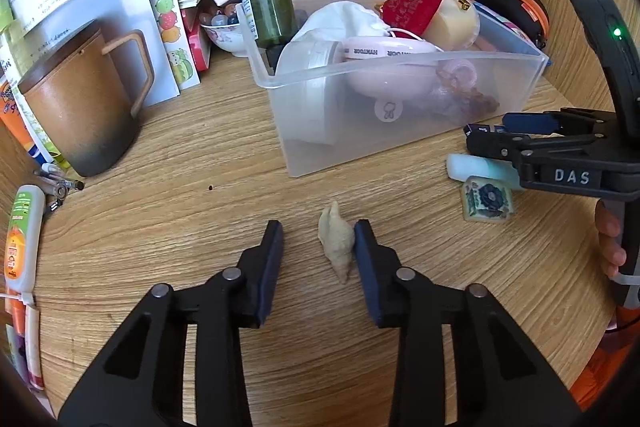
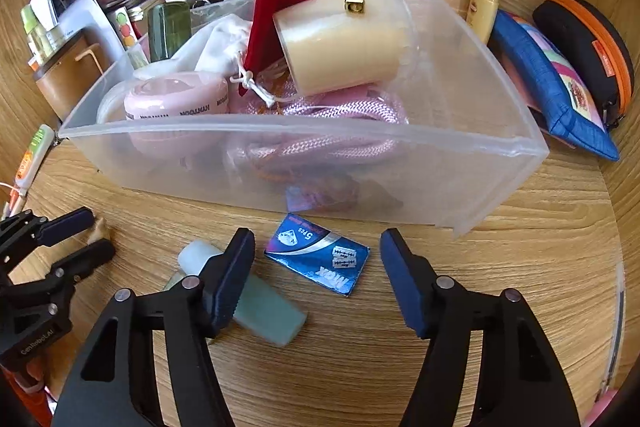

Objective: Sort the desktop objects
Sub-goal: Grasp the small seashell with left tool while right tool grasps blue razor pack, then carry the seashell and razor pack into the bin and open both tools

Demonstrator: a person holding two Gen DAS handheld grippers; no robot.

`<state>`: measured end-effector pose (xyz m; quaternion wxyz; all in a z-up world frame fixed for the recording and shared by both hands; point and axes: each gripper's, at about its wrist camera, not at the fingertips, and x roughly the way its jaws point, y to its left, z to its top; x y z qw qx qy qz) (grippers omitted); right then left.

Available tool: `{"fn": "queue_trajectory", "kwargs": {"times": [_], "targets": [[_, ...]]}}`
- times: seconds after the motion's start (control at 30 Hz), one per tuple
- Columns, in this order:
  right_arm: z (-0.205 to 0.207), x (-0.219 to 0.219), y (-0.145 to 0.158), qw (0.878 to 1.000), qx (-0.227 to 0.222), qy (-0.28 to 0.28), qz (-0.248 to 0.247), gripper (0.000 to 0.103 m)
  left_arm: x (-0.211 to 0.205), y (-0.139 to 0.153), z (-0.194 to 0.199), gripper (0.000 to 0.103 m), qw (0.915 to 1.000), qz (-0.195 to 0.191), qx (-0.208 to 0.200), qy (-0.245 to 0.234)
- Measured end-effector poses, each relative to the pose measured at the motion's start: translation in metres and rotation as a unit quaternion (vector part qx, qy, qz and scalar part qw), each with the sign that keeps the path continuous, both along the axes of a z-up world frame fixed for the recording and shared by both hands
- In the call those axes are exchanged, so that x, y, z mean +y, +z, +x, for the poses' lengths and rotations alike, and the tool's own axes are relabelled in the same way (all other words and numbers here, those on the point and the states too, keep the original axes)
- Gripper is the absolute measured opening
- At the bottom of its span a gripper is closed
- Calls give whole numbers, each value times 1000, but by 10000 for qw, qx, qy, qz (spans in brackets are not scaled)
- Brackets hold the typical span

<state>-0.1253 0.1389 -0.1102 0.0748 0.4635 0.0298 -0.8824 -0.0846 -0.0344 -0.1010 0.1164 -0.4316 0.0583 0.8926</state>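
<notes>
Your left tongs (image 1: 319, 241) stand partly open around the shell (image 1: 337, 239) on the counter (image 1: 180, 227); its right pad touches the shell, the left stands clear. The shell's long axis runs along the fingers, its narrow tip toward you. Your right tongs (image 2: 316, 259) gape wide around the blue packet (image 2: 318, 259), touching nothing; the packet lies flat before the bin (image 2: 280, 163), long axis slanting across the gap.

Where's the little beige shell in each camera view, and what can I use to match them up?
Left wrist: shell low centre, between the left gripper fingers, against the right one.
Right wrist: shell at far left edge, mostly hidden behind that gripper.
Shared landmark: clear bin, behind the shell in both.
</notes>
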Motion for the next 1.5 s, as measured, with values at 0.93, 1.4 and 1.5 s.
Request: {"fn": "queue_trajectory", "kwargs": {"times": [0.93, 1.4, 1.5], "targets": [[42, 44, 28, 9983, 311, 93, -487, 50, -4, 11, 9, 16, 9991, 258, 184, 295], [40, 46, 44, 9964, 603, 245, -551, 50, 1, -2, 8, 16, 9992, 80, 18, 381], [39, 44, 42, 9963, 587, 281, -558, 50, 1, -3, 5, 16, 9993, 97, 0, 364]]}}
